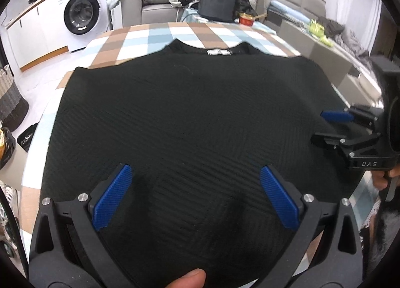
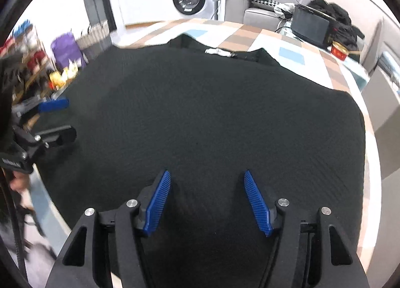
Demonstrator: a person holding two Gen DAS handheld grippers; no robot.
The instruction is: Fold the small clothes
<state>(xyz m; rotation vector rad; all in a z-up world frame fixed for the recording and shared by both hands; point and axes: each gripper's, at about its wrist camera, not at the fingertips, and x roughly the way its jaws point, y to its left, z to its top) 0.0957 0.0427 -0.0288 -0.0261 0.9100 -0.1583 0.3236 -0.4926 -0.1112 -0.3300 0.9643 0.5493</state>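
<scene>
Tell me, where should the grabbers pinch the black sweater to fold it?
Probably the bottom hem, the edge nearest the person. The black sweater lies flat on the checked tablecloth, collar away, so both open grippers, left and right, can come down from the near side, one toward each bottom corner, and lift that edge toward the collar.
</scene>
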